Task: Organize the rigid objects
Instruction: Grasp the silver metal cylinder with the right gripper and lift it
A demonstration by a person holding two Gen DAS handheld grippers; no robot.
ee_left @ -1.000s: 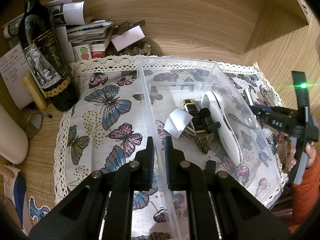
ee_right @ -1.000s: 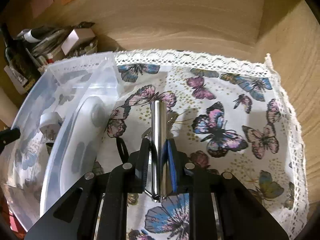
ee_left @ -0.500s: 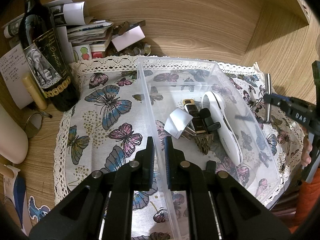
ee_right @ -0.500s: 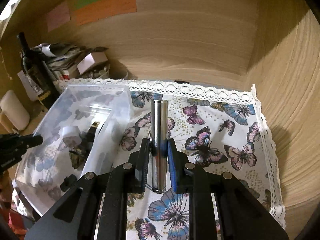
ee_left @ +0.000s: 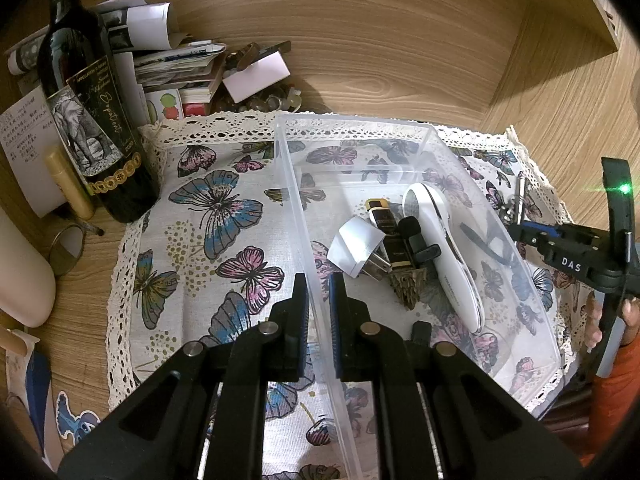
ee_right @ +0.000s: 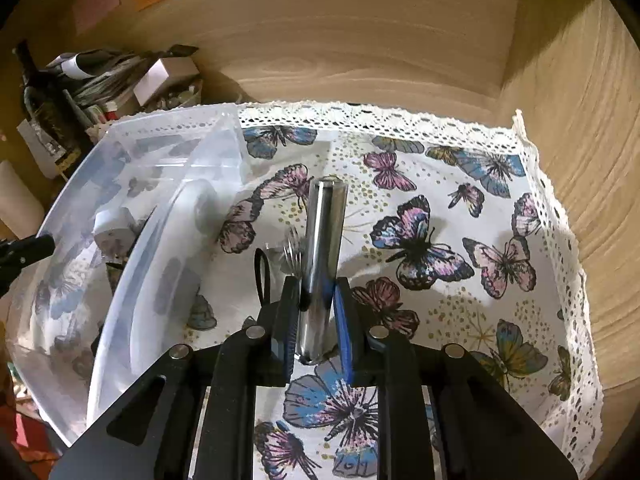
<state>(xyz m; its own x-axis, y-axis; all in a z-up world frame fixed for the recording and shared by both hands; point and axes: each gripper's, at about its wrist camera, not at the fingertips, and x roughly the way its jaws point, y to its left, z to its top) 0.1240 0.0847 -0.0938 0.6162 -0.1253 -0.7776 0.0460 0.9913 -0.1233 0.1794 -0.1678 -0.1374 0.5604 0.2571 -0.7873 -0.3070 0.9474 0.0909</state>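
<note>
- Two grippers show, one in each of the person's hands.
- The left gripper (ee_left: 318, 296) has its fingers pinching the left wall of the clear box (ee_left: 296, 200), one finger inside and one outside.
- The clear box sits on a white cloth (ee_left: 200, 240) with butterflies and a lace edge.
- Inside the box lie a white gadget (ee_left: 444, 252), a white plug (ee_left: 356, 248), a black and gold case (ee_left: 390, 236), a small black clip (ee_left: 420, 244) and a spiky brown thing (ee_left: 408, 286).
- The plug touches the case, and the case lies just beside the white gadget.
- The right gripper (ee_right: 318, 316) has its fingers pressed on a shiny metal tube (ee_right: 322, 248).
- The tube points away from the camera, along the fingers, held above the cloth (ee_right: 460, 280) just to the right of the box (ee_right: 160, 200).
- A black loop (ee_right: 260, 276) and a small silver thing (ee_right: 292, 252) lie on the cloth near the tube, between it and the box.
- In the left view the right gripper (ee_left: 516, 228) is by the box's right wall, with a green light (ee_left: 623, 189) on its body.
- A dark bottle (ee_left: 92, 120) stands upright at the left edge of the cloth.
- A heap of papers (ee_left: 172, 64) and a small white box (ee_left: 256, 76) sit behind it, near the wooden wall (ee_left: 400, 60).
</note>
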